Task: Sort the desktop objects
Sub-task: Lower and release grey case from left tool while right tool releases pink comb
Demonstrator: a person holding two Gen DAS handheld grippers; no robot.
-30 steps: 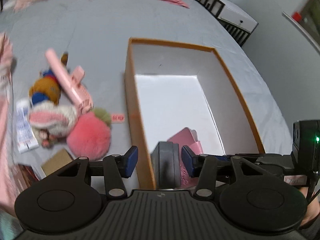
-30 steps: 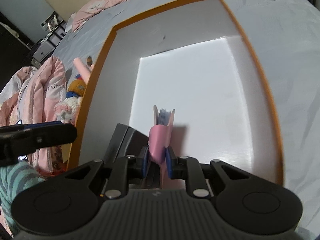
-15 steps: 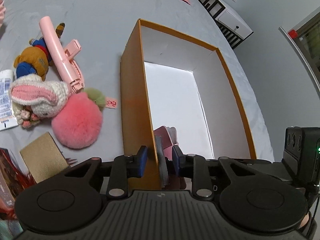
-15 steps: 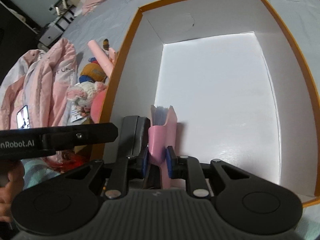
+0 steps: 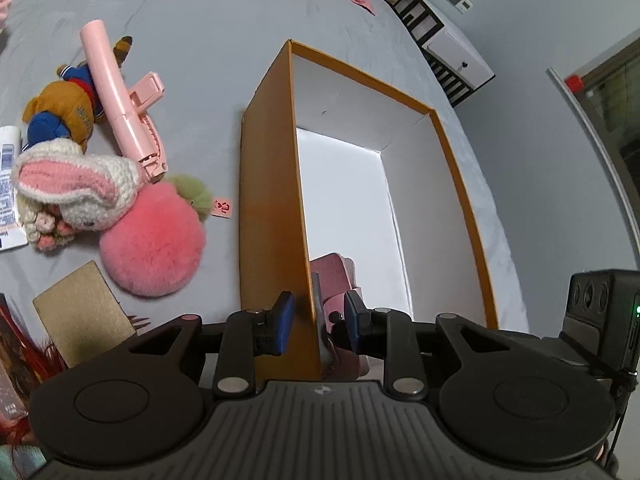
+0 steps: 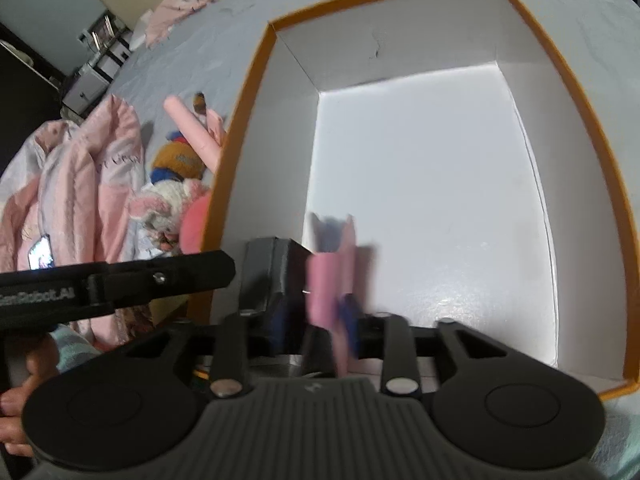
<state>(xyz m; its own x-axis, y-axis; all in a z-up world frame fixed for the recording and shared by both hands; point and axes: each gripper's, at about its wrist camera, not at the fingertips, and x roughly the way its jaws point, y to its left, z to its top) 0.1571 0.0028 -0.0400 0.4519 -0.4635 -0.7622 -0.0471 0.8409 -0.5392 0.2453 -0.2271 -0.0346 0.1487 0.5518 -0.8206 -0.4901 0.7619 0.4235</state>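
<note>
An orange box (image 5: 460, 184) with a white inside lies open on the grey bedspread. My left gripper (image 5: 318, 322) straddles its near left wall, shut on that wall, with a grey case (image 6: 276, 272) leaning against the inner side. My right gripper (image 6: 314, 320) is inside the box near the same corner, and its jaws are opening. A pink card holder (image 6: 332, 272) sits blurred and loose between them, beside the grey case. It also shows in the left wrist view as the pink holder (image 5: 332, 276) behind the wall.
Left of the box lie a pink fluffy ball (image 5: 152, 240), a crocheted rabbit (image 5: 72, 188), a pink folding stick (image 5: 120, 108), a bear plush (image 5: 60, 108), a gold card (image 5: 80, 312) and a white tube (image 5: 8, 184). A pink jacket (image 6: 80, 184) is further left. A hand (image 6: 16, 412) holds the left gripper.
My left gripper shifted left from over the grey case onto the box wall and narrowed there. My right gripper's fingers, shut on the pink holder before, have now spread and the holder is blurred.
</note>
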